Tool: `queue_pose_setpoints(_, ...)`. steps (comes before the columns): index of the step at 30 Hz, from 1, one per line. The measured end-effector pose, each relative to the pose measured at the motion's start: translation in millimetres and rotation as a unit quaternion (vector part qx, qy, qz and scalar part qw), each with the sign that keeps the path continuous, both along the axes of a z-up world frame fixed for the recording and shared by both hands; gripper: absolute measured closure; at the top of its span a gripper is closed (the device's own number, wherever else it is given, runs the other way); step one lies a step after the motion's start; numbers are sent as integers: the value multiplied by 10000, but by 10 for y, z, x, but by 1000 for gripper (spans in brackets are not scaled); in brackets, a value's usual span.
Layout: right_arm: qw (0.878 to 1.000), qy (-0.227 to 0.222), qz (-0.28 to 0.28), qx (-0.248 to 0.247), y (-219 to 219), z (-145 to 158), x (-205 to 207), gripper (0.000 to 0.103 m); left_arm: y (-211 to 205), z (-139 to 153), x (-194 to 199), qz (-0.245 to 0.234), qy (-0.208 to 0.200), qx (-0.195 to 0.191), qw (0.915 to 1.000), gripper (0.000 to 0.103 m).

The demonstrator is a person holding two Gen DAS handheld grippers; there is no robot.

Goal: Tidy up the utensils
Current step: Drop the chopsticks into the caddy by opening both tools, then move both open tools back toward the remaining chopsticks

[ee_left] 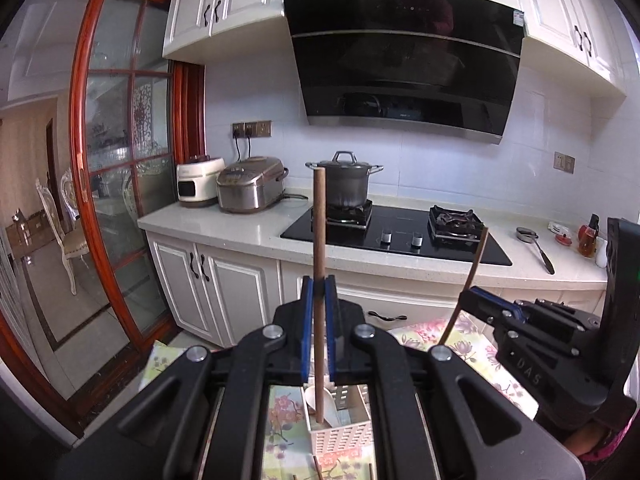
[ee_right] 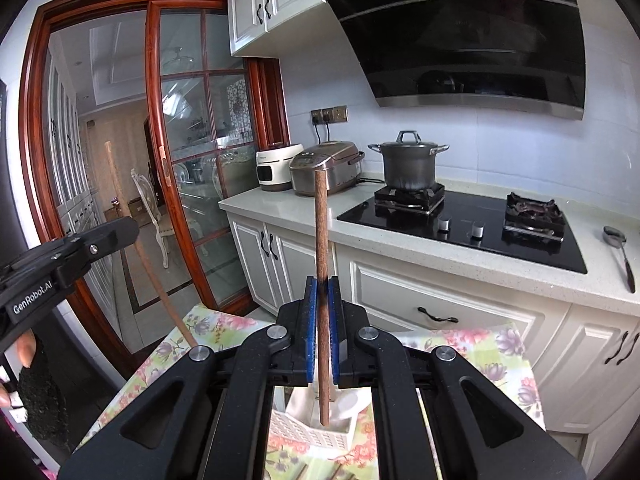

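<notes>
My left gripper [ee_left: 319,286] is shut on a light brown chopstick [ee_left: 319,220] held upright. Its lower end hangs at the mouth of a white slotted utensil basket [ee_left: 340,440], beside a white spoon [ee_left: 332,404] standing inside. My right gripper [ee_right: 322,286] is shut on a darker brown chopstick [ee_right: 321,232], also upright, its lower tip over the same basket [ee_right: 312,434]. Each gripper shows in the other's view: the right gripper [ee_left: 474,294] with its chopstick [ee_left: 478,264], the left gripper [ee_right: 128,226] with its chopstick [ee_right: 154,280].
The basket stands on a table with a floral cloth [ee_right: 224,328]. Beyond it runs a kitchen counter [ee_left: 240,228] with a gas hob [ee_left: 400,236], a lidded pot [ee_left: 346,182], two rice cookers [ee_left: 250,188] and a metal ladle [ee_left: 538,246]. A glass sliding door [ee_left: 120,160] is on the left.
</notes>
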State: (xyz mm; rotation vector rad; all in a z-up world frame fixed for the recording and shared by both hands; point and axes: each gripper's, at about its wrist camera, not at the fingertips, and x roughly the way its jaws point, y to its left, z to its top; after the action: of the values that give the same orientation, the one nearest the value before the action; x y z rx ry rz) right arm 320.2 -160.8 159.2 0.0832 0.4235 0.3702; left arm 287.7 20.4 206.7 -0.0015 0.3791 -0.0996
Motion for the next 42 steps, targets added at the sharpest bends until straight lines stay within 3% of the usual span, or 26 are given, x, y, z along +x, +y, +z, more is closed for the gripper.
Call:
queue_pose_setpoints(10,9974,684,218,-105,188,-335,416,97,48,-523,431,-232,832,-81,9962,97)
queue_pose_setpoints(17,9948,952,218,-293,400,-577,637,92,166,-890,629,-43,1347,-119,9908,94)
queue_pose_setpoints(19,9951,939,169,-274,393,-606,656,89,245,-947,643,7,1396,-240,9899,84)
queue_pose_setpoints(22,9953,950,102,-188,316,-637,643,81,358,-990,615,129,1369,-299,9900,77)
queue_pose_setpoints(26,9957,917,5,-94,127,-658,535,78,470,-1030,480,275,1287,-345,9907,66)
queue_pose_setpoints(29,9961,867,-79,-103,-14,-720,362,67,520,-1054,296,430,1089,-364,9925,49)
queue_pose_setpoints(34,9960,864,-236,-30,-265,-987,-57,66,589,-1199,-151,705,706,-347,9944,22)
queue_pose_setpoints(37,9941,995,-411,156,-405,-1206,-286,66,614,-1348,-453,966,523,-244,9936,16)
queue_pose_setpoints(42,9858,1468,-772,265,-520,-1790,-632,66,682,-1708,-897,1284,608,-194,9897,12)
